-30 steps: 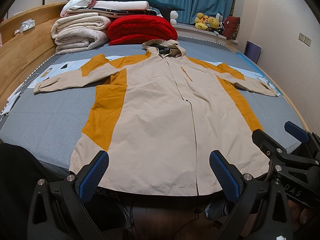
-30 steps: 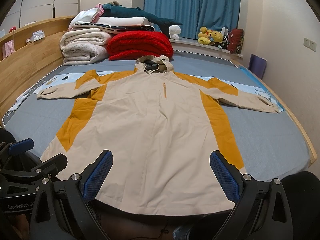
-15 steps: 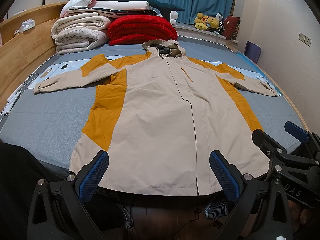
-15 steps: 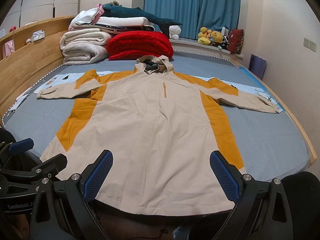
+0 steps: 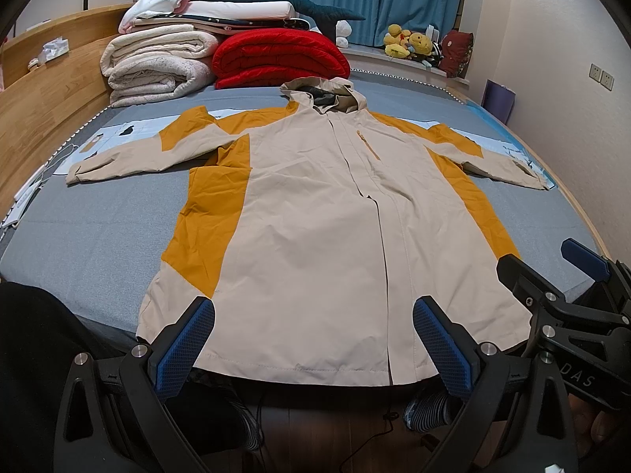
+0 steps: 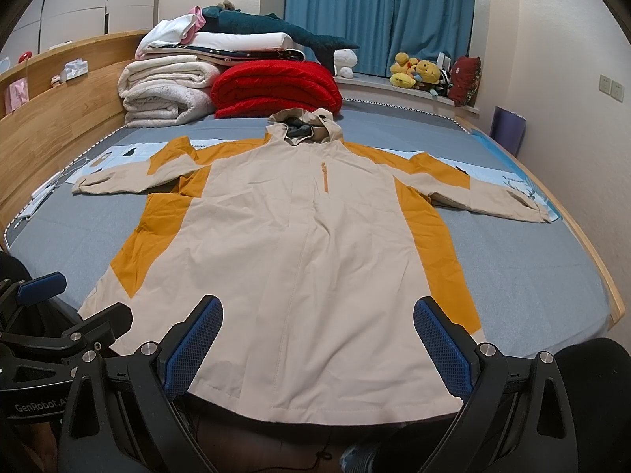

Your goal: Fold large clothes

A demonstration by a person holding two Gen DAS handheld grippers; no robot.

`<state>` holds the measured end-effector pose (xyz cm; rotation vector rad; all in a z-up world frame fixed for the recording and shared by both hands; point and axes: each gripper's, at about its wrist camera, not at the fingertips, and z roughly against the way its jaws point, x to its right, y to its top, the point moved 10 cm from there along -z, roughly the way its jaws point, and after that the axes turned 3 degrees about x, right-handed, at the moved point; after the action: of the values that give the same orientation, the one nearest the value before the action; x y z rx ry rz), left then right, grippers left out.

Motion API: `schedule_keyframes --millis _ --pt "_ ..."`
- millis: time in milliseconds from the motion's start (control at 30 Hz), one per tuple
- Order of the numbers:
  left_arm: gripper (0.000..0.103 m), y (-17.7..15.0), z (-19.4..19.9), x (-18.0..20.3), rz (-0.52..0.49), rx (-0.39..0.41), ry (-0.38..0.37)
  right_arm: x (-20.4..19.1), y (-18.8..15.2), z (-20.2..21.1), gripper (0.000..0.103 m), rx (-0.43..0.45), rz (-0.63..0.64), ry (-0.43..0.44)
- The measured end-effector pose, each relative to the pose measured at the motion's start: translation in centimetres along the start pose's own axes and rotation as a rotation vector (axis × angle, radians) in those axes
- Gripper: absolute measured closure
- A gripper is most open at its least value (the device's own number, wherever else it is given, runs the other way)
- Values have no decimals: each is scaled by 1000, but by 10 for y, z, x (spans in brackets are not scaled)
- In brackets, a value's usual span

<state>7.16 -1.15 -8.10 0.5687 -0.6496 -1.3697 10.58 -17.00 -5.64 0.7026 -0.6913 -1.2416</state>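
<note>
A large beige and mustard hooded jacket (image 5: 327,213) lies flat and front-up on the grey bed, sleeves spread out, hood at the far end; it also shows in the right wrist view (image 6: 303,236). My left gripper (image 5: 313,345) is open and empty, held just off the hem at the near bed edge. My right gripper (image 6: 317,345) is open and empty at the same hem, further right. The right gripper's body shows at the right of the left wrist view (image 5: 568,295). The left gripper's body shows at the left of the right wrist view (image 6: 59,327).
Folded white blankets (image 5: 157,67) and a red quilt (image 5: 280,57) are stacked at the bed's far end. A wooden headboard (image 5: 43,90) runs along the left. Plush toys (image 5: 410,45) sit on the window ledge. A light blue sheet (image 5: 118,138) lies under the sleeves.
</note>
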Motion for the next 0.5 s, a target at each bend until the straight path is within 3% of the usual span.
schedule_keyframes --millis 500 --pt "4 1 1 0 -2 6 2 0 0 0 5 2 2 -2"
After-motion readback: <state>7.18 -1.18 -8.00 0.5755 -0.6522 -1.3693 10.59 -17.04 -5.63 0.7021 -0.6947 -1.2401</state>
